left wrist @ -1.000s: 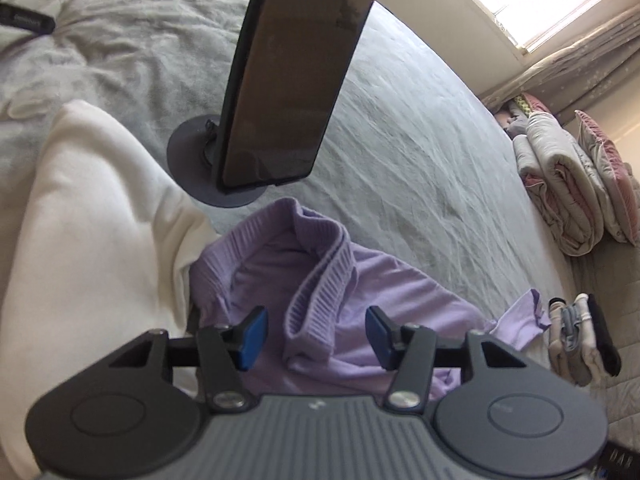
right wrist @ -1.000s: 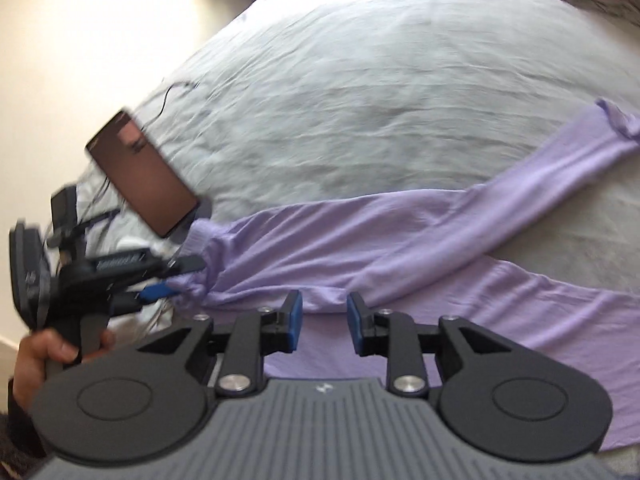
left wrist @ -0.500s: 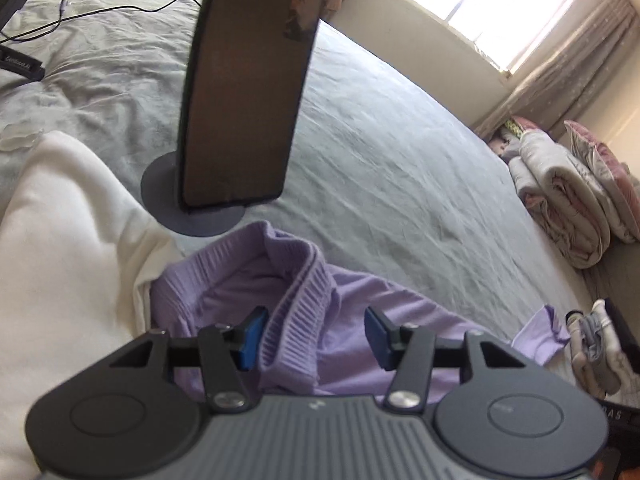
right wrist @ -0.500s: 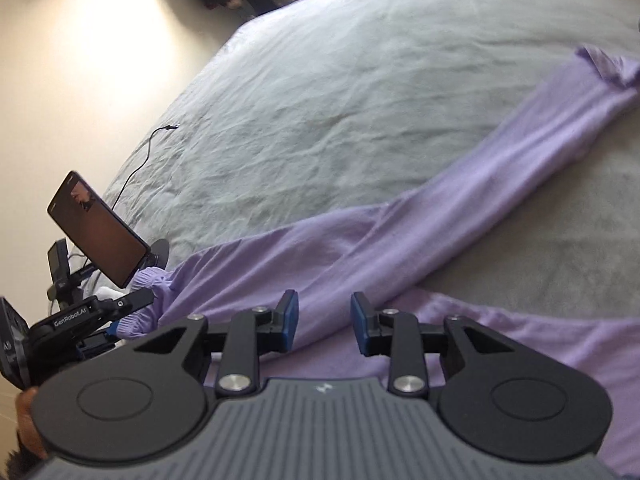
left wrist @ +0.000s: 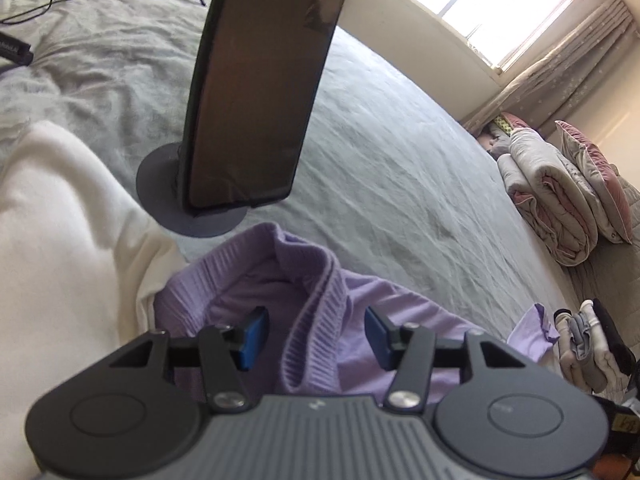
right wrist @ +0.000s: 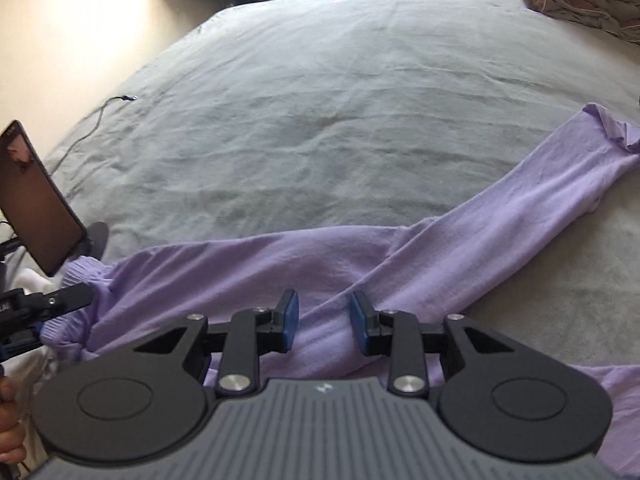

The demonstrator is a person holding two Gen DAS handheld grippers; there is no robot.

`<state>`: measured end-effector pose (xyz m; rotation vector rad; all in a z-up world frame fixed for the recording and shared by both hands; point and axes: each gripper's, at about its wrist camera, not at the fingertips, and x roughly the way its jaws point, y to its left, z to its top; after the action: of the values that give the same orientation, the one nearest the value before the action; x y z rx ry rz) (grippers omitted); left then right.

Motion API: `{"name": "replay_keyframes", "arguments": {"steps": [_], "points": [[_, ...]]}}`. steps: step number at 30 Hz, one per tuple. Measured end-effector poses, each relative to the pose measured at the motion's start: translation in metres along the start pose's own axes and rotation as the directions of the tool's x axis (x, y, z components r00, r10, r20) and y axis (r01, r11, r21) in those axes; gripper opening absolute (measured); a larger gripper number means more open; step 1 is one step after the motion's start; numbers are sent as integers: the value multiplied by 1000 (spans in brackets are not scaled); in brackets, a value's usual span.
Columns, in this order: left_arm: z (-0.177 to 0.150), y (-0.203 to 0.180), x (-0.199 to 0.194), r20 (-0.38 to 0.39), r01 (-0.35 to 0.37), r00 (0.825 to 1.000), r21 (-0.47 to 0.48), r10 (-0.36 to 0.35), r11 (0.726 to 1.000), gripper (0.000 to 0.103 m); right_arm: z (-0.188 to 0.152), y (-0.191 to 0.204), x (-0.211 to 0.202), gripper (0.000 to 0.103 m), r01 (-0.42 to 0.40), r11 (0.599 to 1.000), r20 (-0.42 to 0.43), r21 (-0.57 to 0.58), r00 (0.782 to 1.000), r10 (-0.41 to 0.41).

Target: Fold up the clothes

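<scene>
The left tongs (left wrist: 314, 334) stand wide, straddling the ribbed waistband (left wrist: 316, 320) of the lilac knit trousers (right wrist: 280, 268). The right tongs (right wrist: 324, 322) are closing over a trouser leg lying between them, not yet pinched, to lift it for folding.

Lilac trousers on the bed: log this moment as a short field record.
garment: lilac knit trousers, legs spread across the grey bedsheet
waistband: ribbed band bunched, standing between the left gripper pads, not pinched
right gripper: jaws closing over a trouser leg, pads not yet pressing
nearby: dark phone on a round stand; white cushion; folded quilts
fold: not started
</scene>
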<state>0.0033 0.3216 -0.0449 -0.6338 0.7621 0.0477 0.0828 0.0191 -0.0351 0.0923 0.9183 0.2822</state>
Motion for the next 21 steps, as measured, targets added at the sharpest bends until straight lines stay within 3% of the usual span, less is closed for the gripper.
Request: {"name": "replay_keyframes", "arguments": {"steps": [2,4,10,16,20,21], "points": [[0,1,1,-4,6,1000,6,-6,1000,53,-1,5,5,7,75,997,-5,-12,997,-75],[0,3,1,-11,19,1000,5,-18,1000,53,-1,6,2,1,124,992,-11,-1,992,-124],[2,12,-3,-16,113,993,-41,-113,993,50,-4,11,-18,0,238,971,-30,27,971,-237],[-2,25,-7,-18,173,985,-19,-173,985,50,-11,4,-30,0,210,972,-125,106,973,-196],[-5,37,-15,-3,233,972,-11,-233,972,50,-3,8,-34,18,108,982,-75,157,992,-97],[-6,38,-18,1,244,970,-6,-244,970,50,0,9,-32,31,88,982,-64,167,995,-79]]}}
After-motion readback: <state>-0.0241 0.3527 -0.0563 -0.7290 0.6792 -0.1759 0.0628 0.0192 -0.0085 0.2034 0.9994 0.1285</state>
